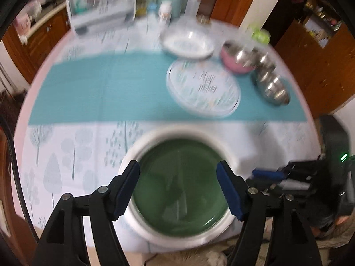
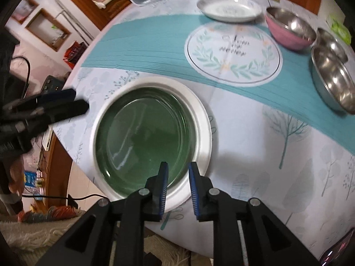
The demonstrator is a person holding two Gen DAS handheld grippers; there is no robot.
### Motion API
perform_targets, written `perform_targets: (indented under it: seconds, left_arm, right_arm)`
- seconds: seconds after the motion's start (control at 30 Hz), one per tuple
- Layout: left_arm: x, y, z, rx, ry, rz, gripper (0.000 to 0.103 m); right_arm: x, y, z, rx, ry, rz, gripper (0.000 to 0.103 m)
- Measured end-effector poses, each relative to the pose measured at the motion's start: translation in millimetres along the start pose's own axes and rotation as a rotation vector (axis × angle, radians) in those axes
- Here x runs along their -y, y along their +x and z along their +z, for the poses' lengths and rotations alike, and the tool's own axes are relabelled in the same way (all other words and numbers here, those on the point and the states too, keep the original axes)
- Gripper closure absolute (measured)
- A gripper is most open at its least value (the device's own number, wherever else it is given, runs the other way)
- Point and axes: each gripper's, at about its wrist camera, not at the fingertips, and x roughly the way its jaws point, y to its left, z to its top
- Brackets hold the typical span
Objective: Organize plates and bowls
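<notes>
In the right wrist view the left claw [image 2: 75,102] enters from the left edge, its blue pads close together with nothing seen between them. At centre, the green plate [image 2: 144,141] lies nested in a white plate [image 2: 204,137] near the bench [image 2: 277,177] edge. Both look glazed, so likely stiff, slippery and breakable; the raised white rim seems the safest place to pinch. At bottom centre the right claw [image 2: 177,175] hangs over that near rim, jaws narrowly parted and holding nothing. Further right, the patterned plate [image 2: 233,51] lies flat at upper centre, a shallow white dish [image 2: 230,8] beyond it, then the pink bowl [image 2: 290,33] and steel bowls [image 2: 332,77] at the right edge. In the left wrist view the left claw [image 1: 178,188] is spread wide over the green plate [image 1: 177,188]
</notes>
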Motion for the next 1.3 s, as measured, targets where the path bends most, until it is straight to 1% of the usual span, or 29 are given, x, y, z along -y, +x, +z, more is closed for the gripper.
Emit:
perform_targets:
  seconds: [0.07, 0.13, 0.17, 0.27, 0.37, 0.47, 0.5, 0.6, 0.63, 0.73, 0.83, 0.9, 0.97, 1.0, 1.07, 1.13, 1.17, 1.2, 1.3]
  left_arm:
    - [16.8, -16.0, 7.9, 0.060, 0.055, 0.012, 0.033]
    - [32.9, -28.8, 18.2, 0.094, 0.089, 0.033, 0.033]
    - [37.1, -34.3, 23.1, 0.100, 0.096, 0.029, 0.033]
    - [45.2, -54.0, 38.3, 0.124, 0.074, 0.004, 0.033]
    - [46.2, -71.9, 55.5, 0.150, 0.032, -0.023, 0.033]
    - [45.5, -93.3, 72.1, 0.188, 0.013, -0.022, 0.033]
    - [46.1, -99.1, 76.7, 0.200, 0.012, -0.012, 0.032]
    - [44.3, -115.4, 94.8, 0.238, 0.020, 0.032, 0.024]
    - [44.2, -118.7, 98.9, 0.253, 0.023, 0.032, 0.021]
    - [41.5, -123.3, 112.6, 0.290, 0.035, 0.034, 0.018]
    - [40.1, -116.0, 131.2, 0.307, 0.062, 0.033, 0.018]
    - [37.9, -108.8, 144.2, 0.313, 0.078, 0.023, 0.018]
    - [34.9, -99.1, 157.3, 0.326, 0.096, 0.019, 0.016]
    - [32.7, -93.8, 163.8, 0.331, 0.104, 0.018, 0.013]
    - [25.7, -77.3, 179.1, 0.331, 0.104, 0.020, 0.013]
    - [18.9, -60.0, 193.5, 0.306, 0.095, 0.004, 0.013]
    - [14.2, -49.2, 201.1, 0.289, 0.083, -0.007, 0.013]
    - [10.7, -40.2, 207.3, 0.277, 0.075, -0.019, 0.013]
    - [0.1, -7.0, 226.1, 0.235, 0.048, -0.033, 0.013]
  right_arm:
    - [2.3, -9.5, -1.6, 0.025, -0.012, 0.000, 0.084]
    - [8.7, -23.1, -1.8, 0.053, -0.010, 0.015, 0.084]
    - [10.1, -28.1, 0.4, 0.065, -0.009, 0.028, 0.084]
    - [14.6, -51.5, 10.1, 0.121, -0.015, 0.059, 0.084]
    - [15.6, -78.2, 23.9, 0.187, -0.044, 0.059, 0.084]
    - [16.0, -104.8, 41.7, 0.250, -0.071, 0.067, 0.084]
    - [16.3, -113.8, 50.0, 0.272, -0.074, 0.071, 0.084]
    - [19.3, -129.1, 70.7, 0.318, -0.068, 0.079, 0.084]
    - [21.4, -135.3, 79.3, 0.337, -0.059, 0.082, 0.084]
    - [25.8, -144.6, 100.1, 0.376, -0.035, 0.072, 0.084]
    - [31.8, -152.8, 122.0, 0.408, -0.006, 0.035, 0.084]
    - [39.3, -156.0, 133.8, 0.409, 0.028, 0.033, 0.084]
    - [50.1, -159.7, 148.5, 0.404, 0.066, 0.046, 0.084]
    - [54.3, -161.0, 153.7, 0.405, 0.076, 0.044, 0.084]
    - [64.3, -162.9, 168.1, 0.408, 0.101, 0.021, 0.083]
    - [74.1, -162.6, 180.5, 0.416, 0.133, 0.003, 0.074]
    - [80.1, -160.7, 188.1, 0.423, 0.152, 0.002, 0.066]
    - [84.4, -158.2, 193.3, 0.426, 0.166, 0.003, 0.063]
    - [98.5, -143.8, 216.8, 0.411, 0.202, 0.009, 0.063]
